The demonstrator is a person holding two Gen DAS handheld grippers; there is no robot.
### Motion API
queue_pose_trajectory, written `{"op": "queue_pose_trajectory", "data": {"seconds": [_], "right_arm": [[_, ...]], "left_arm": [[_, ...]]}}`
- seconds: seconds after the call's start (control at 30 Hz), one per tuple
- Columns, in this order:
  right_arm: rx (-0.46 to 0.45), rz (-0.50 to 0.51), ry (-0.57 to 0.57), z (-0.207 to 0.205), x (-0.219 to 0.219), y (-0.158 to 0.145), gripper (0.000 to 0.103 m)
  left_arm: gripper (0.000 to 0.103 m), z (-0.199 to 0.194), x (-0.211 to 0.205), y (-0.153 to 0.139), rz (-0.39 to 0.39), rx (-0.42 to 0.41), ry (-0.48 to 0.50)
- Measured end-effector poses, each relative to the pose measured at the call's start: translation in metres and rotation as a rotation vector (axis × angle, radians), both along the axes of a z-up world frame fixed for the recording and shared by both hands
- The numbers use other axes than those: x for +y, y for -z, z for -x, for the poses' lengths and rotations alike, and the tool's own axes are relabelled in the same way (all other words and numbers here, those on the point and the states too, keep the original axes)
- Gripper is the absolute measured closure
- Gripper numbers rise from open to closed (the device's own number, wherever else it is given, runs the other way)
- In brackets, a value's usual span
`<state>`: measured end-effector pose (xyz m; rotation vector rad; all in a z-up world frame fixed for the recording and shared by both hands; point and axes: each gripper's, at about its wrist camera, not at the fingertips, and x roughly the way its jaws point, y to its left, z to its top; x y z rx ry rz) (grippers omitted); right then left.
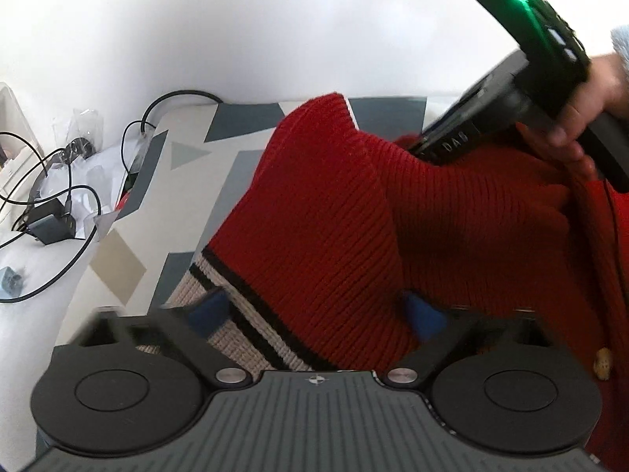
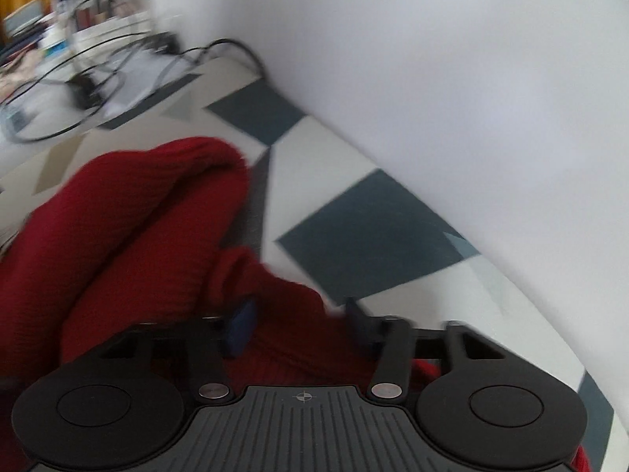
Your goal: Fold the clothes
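A red ribbed knit sweater [image 1: 393, 204] with a beige, black-striped hem [image 1: 236, 314] lies bunched on a patterned cloth. My left gripper [image 1: 318, 314] is open, its blue-padded fingers [image 1: 208, 310] spread over the hem and red fabric. The right gripper's body shows in the left wrist view [image 1: 511, 90], held by a hand and pushed into the sweater's far side. In the right wrist view my right gripper [image 2: 302, 326] is open with a red fold [image 2: 275, 314] between its fingers; the sweater [image 2: 137, 228] bulges at the left.
The cloth [image 1: 129, 259] has grey, beige and white geometric patches [image 2: 373, 236]. A white wall [image 2: 432, 78] runs along its far edge. Black cables and a charger [image 1: 51, 224] lie with papers at the left, also in the right wrist view [image 2: 78, 86].
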<state>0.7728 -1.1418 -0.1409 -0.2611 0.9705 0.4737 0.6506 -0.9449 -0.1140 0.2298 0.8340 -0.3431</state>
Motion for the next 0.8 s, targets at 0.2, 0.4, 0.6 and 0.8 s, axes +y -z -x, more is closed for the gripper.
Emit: {"op": "queue_pose_trajectory", "data": {"seconds": [0.2,0.4,0.6,0.8], "right_arm": [[-0.073,0.036,0.050,0.008,0.011,-0.008,0.097],[-0.283,0.052,0.313,0.009,-0.014,-0.026,0.098],[-0.337,0.071,0.538,0.007,-0.049,-0.015,0.098],[-0.366,0.052,0.604,0.017,-0.058,-0.004,0.096]], "left_arm": [[0.080,-0.011,0.022,-0.013,0.088,-0.003,-0.085],[0.082,-0.022,0.041,-0.017,0.013,-0.078,-0.214],[0.082,-0.034,0.058,-0.018,-0.003,-0.092,-0.309],[0.051,-0.031,0.060,-0.014,-0.047,-0.108,-0.333]]}}
